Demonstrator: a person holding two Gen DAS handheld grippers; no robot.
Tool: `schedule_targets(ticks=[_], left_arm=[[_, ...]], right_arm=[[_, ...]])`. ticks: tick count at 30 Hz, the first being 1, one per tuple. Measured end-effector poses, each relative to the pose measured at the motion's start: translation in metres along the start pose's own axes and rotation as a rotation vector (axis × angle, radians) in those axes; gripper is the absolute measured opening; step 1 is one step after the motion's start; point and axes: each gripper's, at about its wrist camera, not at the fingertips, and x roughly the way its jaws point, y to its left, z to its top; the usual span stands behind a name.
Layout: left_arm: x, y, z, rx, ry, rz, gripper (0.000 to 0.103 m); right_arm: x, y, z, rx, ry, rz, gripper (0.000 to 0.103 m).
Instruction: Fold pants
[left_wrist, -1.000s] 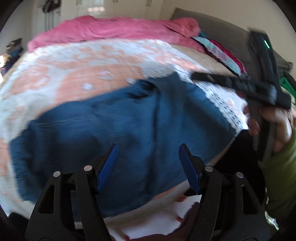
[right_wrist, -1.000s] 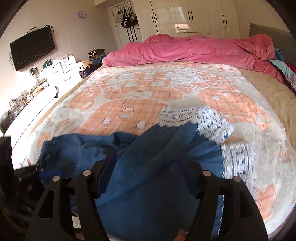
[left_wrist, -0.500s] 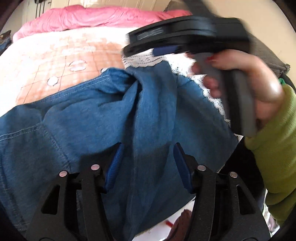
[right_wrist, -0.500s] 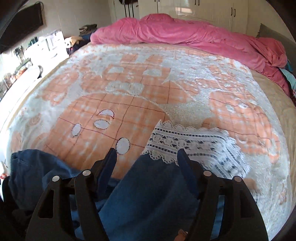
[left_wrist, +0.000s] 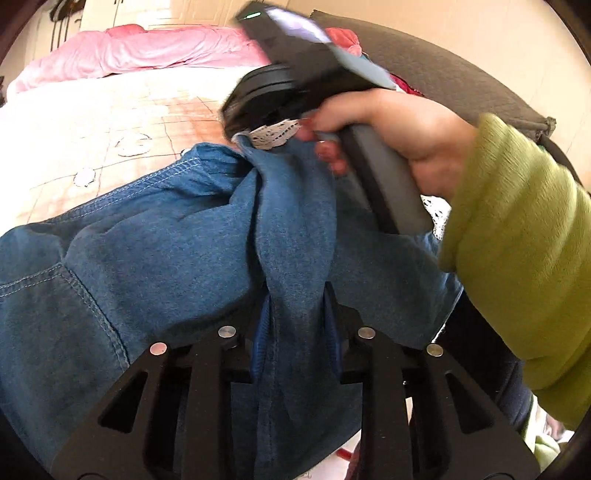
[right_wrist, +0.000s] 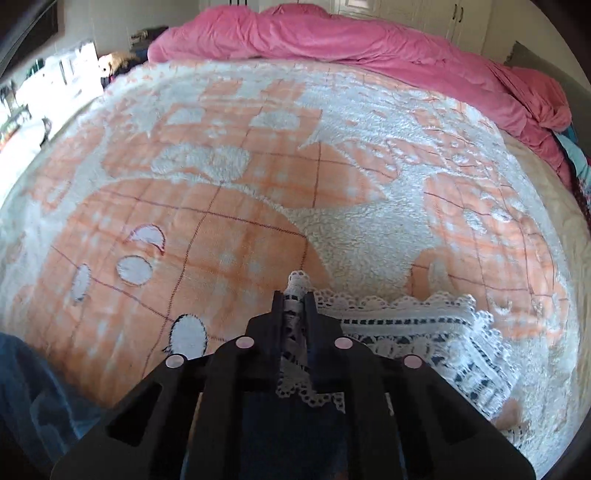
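Right gripper (right_wrist: 294, 295) now clamped on pants (left_wrist: 155, 258) lace hem (right_wrist: 406, 325), open blanket (right_wrist: 258, 166) beyond

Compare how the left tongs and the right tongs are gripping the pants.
The left tongs have just been closing on a thick fold of blue denim; the right tongs are clamped on the white lace hem. The left pads stand apart with cloth bunched between them; the right pads are nearly together. Both hold the same pants.

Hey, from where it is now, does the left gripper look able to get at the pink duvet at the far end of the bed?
Probably not as things stand. The left gripper is clamped on a fold of the blue pants at the near edge, and the pink duvet lies far across the blanket. It would have to let go first.
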Motion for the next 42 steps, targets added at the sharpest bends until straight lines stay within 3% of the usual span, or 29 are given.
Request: schedule_targets(ticks=[4, 8, 14, 15, 17, 18, 22, 27, 32, 33, 35, 36, 39, 40, 41, 42], left_arm=[[-0.007, 0.011, -0.002, -0.026, -0.002, -0.02, 0.019], [-0.007, 0.02, -0.002, -0.015, -0.012, -0.013, 0.026], [-0.004, 0.003, -0.007, 0.042, -0.031, 0.033, 0.029], [-0.005, 0.001, -0.008, 0.052, -0.031, 0.039, 0.028], [-0.002, 0.002, -0.006, 0.072, -0.029, 0.053, 0.01], [-0.003, 0.002, -0.006, 0.079, -0.027, 0.053, 0.006], [-0.003, -0.001, -0.007, 0.113, -0.026, 0.068, 0.003], [-0.003, -0.004, -0.01, 0.132, -0.025, 0.063, 0.005], [0.0, -0.009, -0.012, 0.16, -0.038, 0.078, 0.005], [0.001, -0.009, -0.013, 0.165, -0.041, 0.08, 0.005], [0.002, -0.011, -0.013, 0.173, -0.044, 0.084, 0.005], [0.002, -0.012, -0.012, 0.176, -0.044, 0.086, 0.005], [0.002, -0.012, -0.011, 0.177, -0.046, 0.087, 0.003], [0.003, -0.013, -0.011, 0.181, -0.046, 0.087, 0.002], [0.002, -0.013, -0.011, 0.184, -0.046, 0.087, 0.001], [0.001, -0.014, -0.01, 0.189, -0.049, 0.085, 0.001]], right_arm=[[-0.042, -0.025, -0.012, 0.058, -0.086, 0.029, 0.009], [-0.081, -0.053, -0.03, 0.139, -0.151, 0.072, 0.009], [-0.136, -0.092, -0.078, 0.262, -0.234, 0.098, 0.008], [-0.143, -0.099, -0.088, 0.29, -0.241, 0.1, 0.009], [-0.157, -0.113, -0.107, 0.341, -0.254, 0.112, 0.008], [-0.162, -0.117, -0.115, 0.359, -0.253, 0.114, 0.009], [-0.179, -0.129, -0.156, 0.422, -0.237, 0.138, 0.009], [-0.179, -0.137, -0.2, 0.486, -0.189, 0.144, 0.009], [-0.166, -0.14, -0.217, 0.515, -0.156, 0.177, 0.012], [-0.164, -0.141, -0.218, 0.519, -0.152, 0.181, 0.016], [-0.159, -0.142, -0.218, 0.531, -0.146, 0.182, 0.037], [-0.156, -0.142, -0.217, 0.534, -0.139, 0.177, 0.039], [-0.148, -0.144, -0.215, 0.538, -0.144, 0.174, 0.038], [-0.147, -0.146, -0.214, 0.545, -0.148, 0.174, 0.03], [-0.147, -0.147, -0.214, 0.547, -0.154, 0.172, 0.016], [-0.148, -0.148, -0.213, 0.546, -0.159, 0.171, 0.016]])
